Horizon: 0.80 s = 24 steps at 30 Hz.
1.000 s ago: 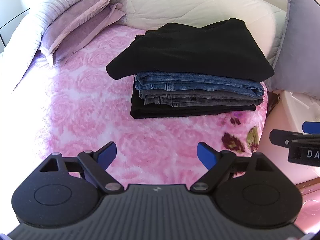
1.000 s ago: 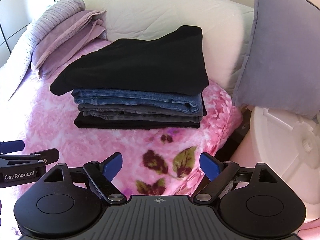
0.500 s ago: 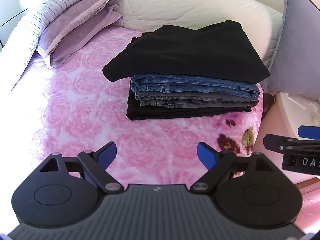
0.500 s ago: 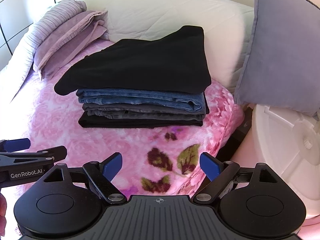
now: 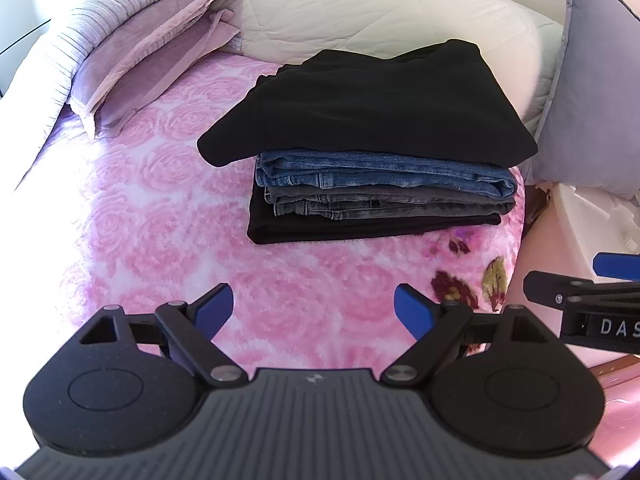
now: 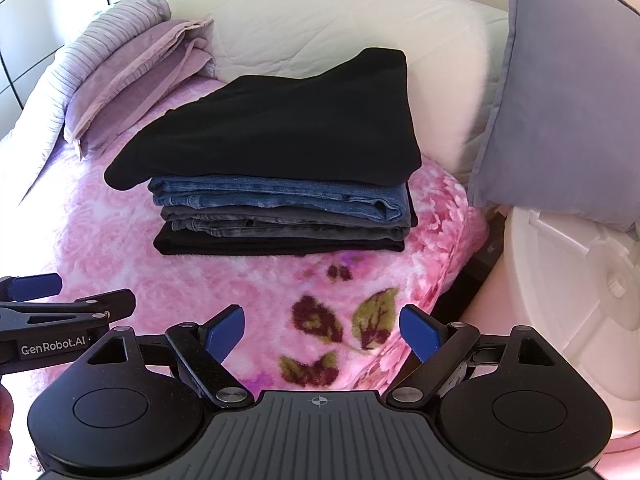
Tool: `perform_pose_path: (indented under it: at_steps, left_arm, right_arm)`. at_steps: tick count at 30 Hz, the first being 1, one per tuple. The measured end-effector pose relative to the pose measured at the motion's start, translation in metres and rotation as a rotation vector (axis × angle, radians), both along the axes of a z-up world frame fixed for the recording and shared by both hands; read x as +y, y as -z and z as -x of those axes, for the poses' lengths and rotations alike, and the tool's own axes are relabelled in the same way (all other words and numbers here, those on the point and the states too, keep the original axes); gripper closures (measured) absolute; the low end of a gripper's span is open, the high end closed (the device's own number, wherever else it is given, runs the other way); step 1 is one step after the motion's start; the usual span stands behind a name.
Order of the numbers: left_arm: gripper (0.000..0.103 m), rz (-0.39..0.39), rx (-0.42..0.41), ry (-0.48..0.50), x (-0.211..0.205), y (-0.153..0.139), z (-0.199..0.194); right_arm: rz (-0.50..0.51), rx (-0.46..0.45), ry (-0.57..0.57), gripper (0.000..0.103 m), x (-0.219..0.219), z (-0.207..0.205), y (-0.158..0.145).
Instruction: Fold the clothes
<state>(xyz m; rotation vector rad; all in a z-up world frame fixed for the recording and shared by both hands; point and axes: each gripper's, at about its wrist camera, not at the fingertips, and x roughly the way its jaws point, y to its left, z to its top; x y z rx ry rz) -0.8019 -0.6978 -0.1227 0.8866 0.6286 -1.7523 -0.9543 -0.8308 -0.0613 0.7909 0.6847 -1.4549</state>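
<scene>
Hovering over the blanket (image 5: 160, 184), both grippers are holding nothing. Left gripper (image 5: 314, 308) is sitting with its blue pads (image 5: 214, 308) spread wide, only pink rose-pattern fleece showing between them. Right gripper (image 6: 322, 330) is the same: pads (image 6: 420, 330) wide apart, gap showing the dark flower-and-leaf print near the blanket's edge.

Each gripper is showing up in the other's view (left one at the left edge of the right wrist view, right one at the right edge of the left wrist view), so they are sitting side by side, near each other.

Stack (image 5: 372, 168) is lying ahead of both, well apart from the pads, on the blanket. Top to bottom: black top (image 5: 372, 108) overhanging the pile on its left, blue jeans (image 5: 380, 172), grey jeans (image 5: 392, 204), black garment (image 5: 360, 228) at the base. All folded flat, edges roughly lining up.

Behind the stack a cream quilt (image 5: 380, 8) is rising as a padded roll, with the black top's far edge touching it. Lilac pillows (image 5: 152, 52) are lying far left. Grey cushion (image 6: 560, 112) is standing upright at right, beside the stack. White plastic object (image 6: 568, 288) is sitting below the cushion, off the blanket's right edge.
</scene>
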Motion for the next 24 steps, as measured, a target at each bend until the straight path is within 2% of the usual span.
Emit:
perform_pose_path:
  at_steps: [14, 24]
  left_arm:
    - [0.017, 0.002, -0.011, -0.003, -0.005, 0.002, 0.002]
    - [0.017, 0.015, 0.005, -0.026, 0.012, -0.011, -0.007]
  right_arm:
    - [-0.008, 0.006, -0.006, 0.015, -0.003, 0.0, 0.002]
    - [0.012, 0.007, 0.003, 0.015, 0.004, 0.0, -0.011]
